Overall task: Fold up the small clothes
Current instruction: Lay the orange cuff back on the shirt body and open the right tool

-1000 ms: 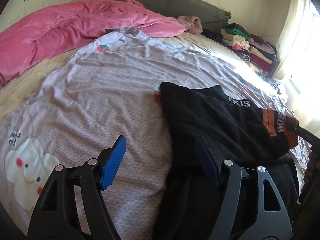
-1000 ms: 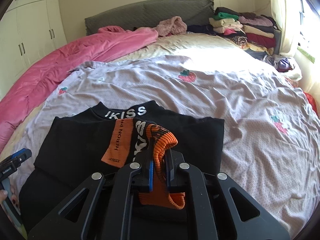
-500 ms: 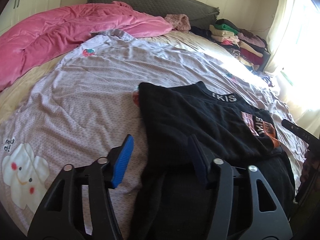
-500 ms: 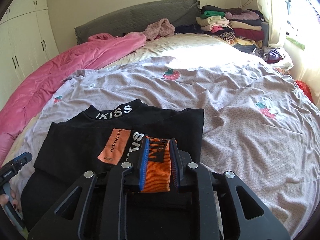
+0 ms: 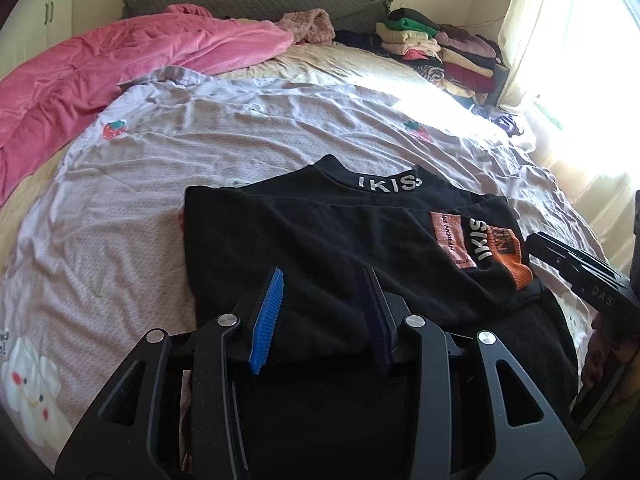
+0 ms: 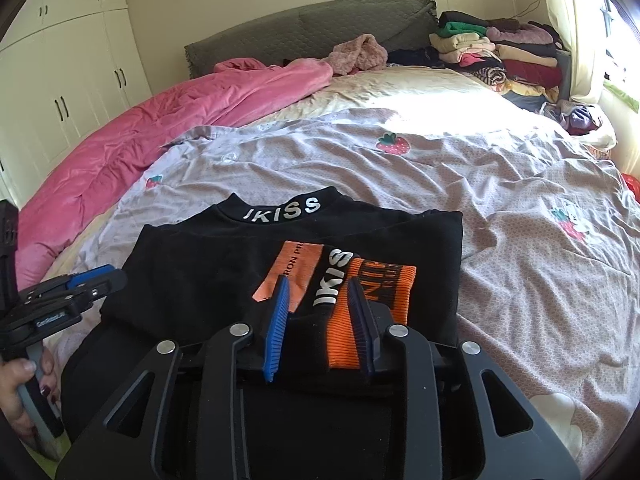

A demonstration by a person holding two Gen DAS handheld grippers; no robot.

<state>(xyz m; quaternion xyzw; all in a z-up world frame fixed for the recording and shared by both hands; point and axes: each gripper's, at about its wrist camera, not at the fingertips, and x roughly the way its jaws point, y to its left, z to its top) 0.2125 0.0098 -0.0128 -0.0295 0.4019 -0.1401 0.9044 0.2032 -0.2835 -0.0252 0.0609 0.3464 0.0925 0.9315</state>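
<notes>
- i'm seeing the right gripper (image 6: 320, 320) with its jaws just opening off the orange cuff (image 6: 372, 304); the cuff is lying loose between the pads, released and not pinched.
- my left gripper (image 5: 320, 316) has just been narrowing its jaws, and they are standing parted above the black cloth with nothing pinched between them, so it is holding nothing.
- the black top (image 5: 320, 240) is lying flat on the lilac sheet (image 5: 160, 168), straight ahead of both grippers, with its lettered collar (image 6: 282, 210) at the far end.
- its long axis is running away from me, collar far and hem near, under the jaws.
- i'm judging the near hem as the next edge to lift toward the collar; both hands are sitting equally close to it, left at the left side, right at the sleeve side.
</notes>
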